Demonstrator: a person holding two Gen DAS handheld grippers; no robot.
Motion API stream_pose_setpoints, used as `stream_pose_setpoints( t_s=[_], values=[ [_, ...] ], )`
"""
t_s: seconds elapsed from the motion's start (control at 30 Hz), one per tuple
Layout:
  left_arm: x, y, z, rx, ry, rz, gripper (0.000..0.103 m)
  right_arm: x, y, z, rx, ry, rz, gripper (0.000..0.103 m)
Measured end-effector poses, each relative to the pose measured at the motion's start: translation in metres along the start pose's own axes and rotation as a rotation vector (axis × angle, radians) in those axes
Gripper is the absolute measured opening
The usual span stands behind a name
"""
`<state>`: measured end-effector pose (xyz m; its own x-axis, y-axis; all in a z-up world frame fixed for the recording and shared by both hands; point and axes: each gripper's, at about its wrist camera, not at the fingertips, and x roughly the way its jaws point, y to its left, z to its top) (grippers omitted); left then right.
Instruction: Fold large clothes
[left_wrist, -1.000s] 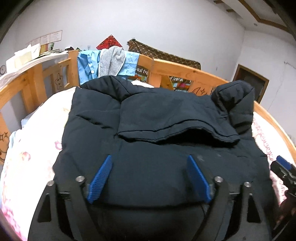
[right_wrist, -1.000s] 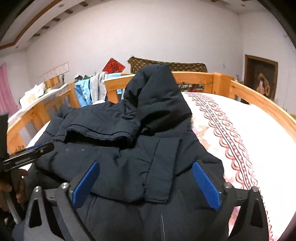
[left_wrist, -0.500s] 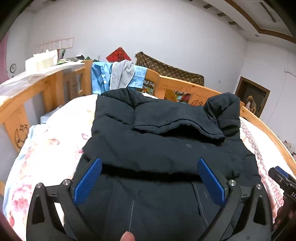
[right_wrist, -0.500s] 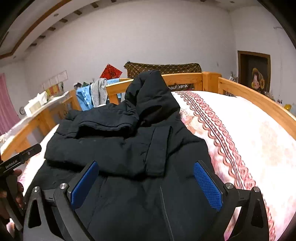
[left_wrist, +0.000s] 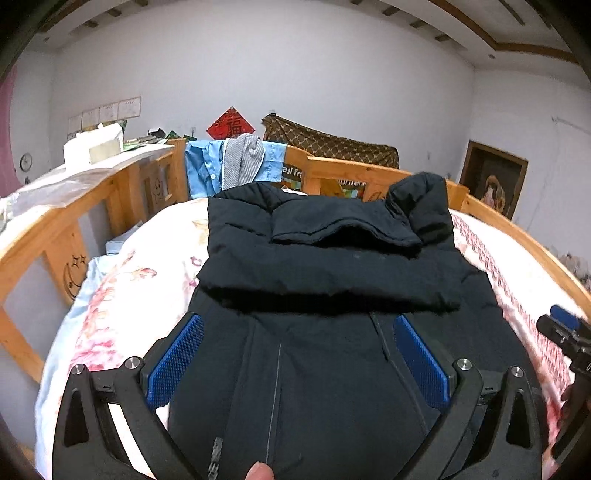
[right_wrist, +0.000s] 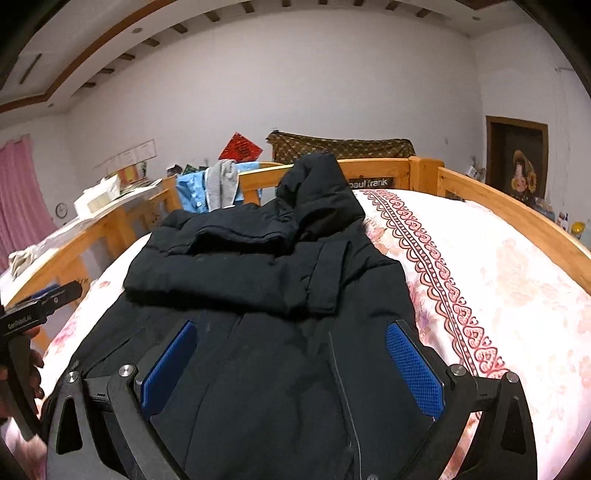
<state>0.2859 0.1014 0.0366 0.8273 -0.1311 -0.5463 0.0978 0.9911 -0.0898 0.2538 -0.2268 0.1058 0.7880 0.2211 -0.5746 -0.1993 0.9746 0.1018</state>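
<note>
Item: dark padded jacket (left_wrist: 332, 280), hooded, lying front-up along the middle of the bed (right_wrist: 498, 280). Its upper part carries a sleeve folded across the chest as a thick band; the hood (right_wrist: 317, 192) stands bunched at the far end, toward the headboard rail. The lower body with the zip line lies flat and nearest the cameras.

Change: compared with a second ago, both cameras sit farther back from the jacket, so more of the hem end and zip shows below the folded band. The left hand-held gripper (left_wrist: 295, 354), narrower a second ago, has its blue pads wide apart over the lower front, clamping nothing. The right hand-held gripper (right_wrist: 291, 354) likewise stands spread above the cloth, empty. A fingertip (left_wrist: 260, 470) shows at the bottom edge of the left view.

Reading: the sleeve fold appears placed and released; the likely remaining work is taking the hem end and bringing it up over the band.

Surface: pale floral bedcover with a red scroll border on the right side.

Room: wooden bed rail (left_wrist: 340, 173) draped with a blue shirt (left_wrist: 201, 170) and grey garment; red paper ornament, patterned brown cloth, white walls, framed picture (right_wrist: 521, 166), pink curtain at left.
</note>
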Motion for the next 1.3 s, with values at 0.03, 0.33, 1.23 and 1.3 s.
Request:
stream_pose_setpoints(
  t_s=[0.03, 0.33, 1.23, 1.3],
  values=[
    [-0.005, -0.002, -0.004, 0.012, 0.002, 0.005, 0.101, -0.005, 0.002, -0.003, -0.011, 0.002, 0.005, 0.103],
    [-0.04, -0.013, -0.029, 0.054, 0.048, 0.019, 0.101, -0.041, 0.01, -0.03, -0.066, 0.006, 0.031, 0.103],
    [-0.08, -0.027, -0.128, 0.157, 0.205, 0.019, 0.101, -0.071, 0.013, -0.095, -0.305, 0.147, 0.145, 0.103],
    [-0.076, -0.029, -0.136, 0.193, 0.231, 0.03, 0.101, -0.069, 0.015, -0.098, -0.343, 0.164, 0.145, 0.103]
  ],
)
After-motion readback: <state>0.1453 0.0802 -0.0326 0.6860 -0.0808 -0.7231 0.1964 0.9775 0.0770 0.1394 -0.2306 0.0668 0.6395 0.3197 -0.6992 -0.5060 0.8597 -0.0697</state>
